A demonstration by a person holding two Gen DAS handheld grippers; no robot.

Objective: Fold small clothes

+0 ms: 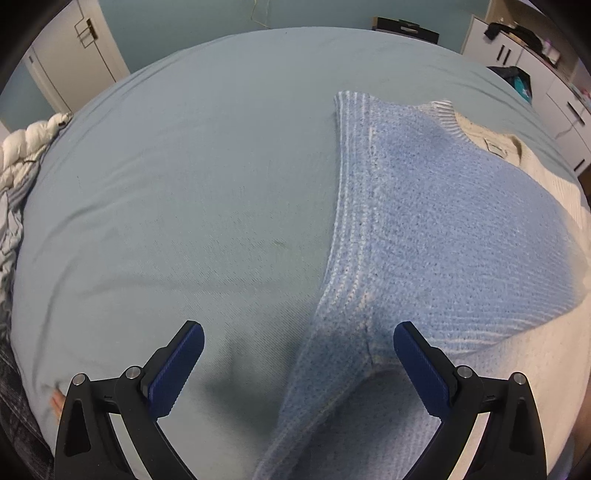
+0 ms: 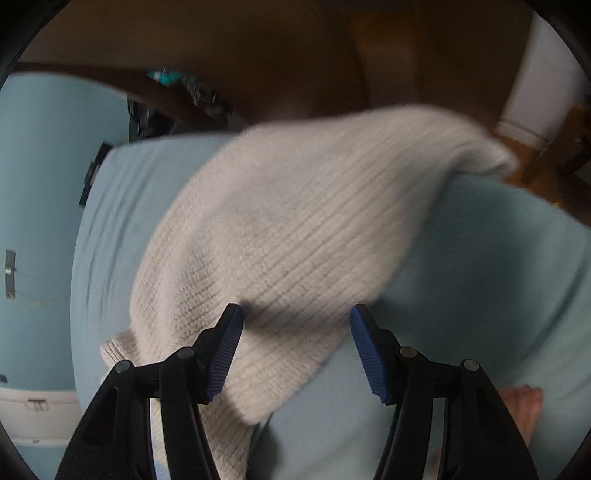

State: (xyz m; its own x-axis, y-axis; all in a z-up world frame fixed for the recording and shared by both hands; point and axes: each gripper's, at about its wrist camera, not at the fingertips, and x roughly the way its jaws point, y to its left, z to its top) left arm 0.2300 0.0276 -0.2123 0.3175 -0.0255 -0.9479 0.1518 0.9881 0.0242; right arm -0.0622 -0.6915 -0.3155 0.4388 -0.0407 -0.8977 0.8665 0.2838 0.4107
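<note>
Lying on bed sheet [image 1: 184,184], sweater [image 1: 424,221] spread from 6 to 3 o'clock of left wrist view: blue knit body, ribbed hem band running from 12 down to 6, cream collar [image 1: 443,110] and label at 1 o'clock, cream part along 3–4 o'clock edge. Blue sleeve trailing down between fingers toward 6 o'clock.

Hovering over it, left gripper [image 1: 299,354], pointing steeply down, jaws wide apart, blue pads clear of fabric, nothing pinched. Left finger over bare sheet, right finger over knit.

Showing in right wrist view: cream ribbed sleeve [image 2: 295,221], blurred, draped from 1 o'clock down to 7 o'clock across sheet [image 2: 480,277]. Cuff at 8 o'clock. Right gripper [image 2: 295,332] roughly half open, cream knit between jaws; left pad touching or just beside fabric, right pad apart from it, no squeeze visible.

Further out, left view: white quilt [image 1: 26,147] bunched at 9 o'clock, door [image 1: 74,48] at 11, white drawers [image 1: 535,66] with dark clutter at 1–2 o'clock, teal wall [image 1: 221,14] at 12. Right view: brown wood at 12, chair leg at 3, skin-toned patch at 4–5 o'clock, too blurred to identify.
</note>
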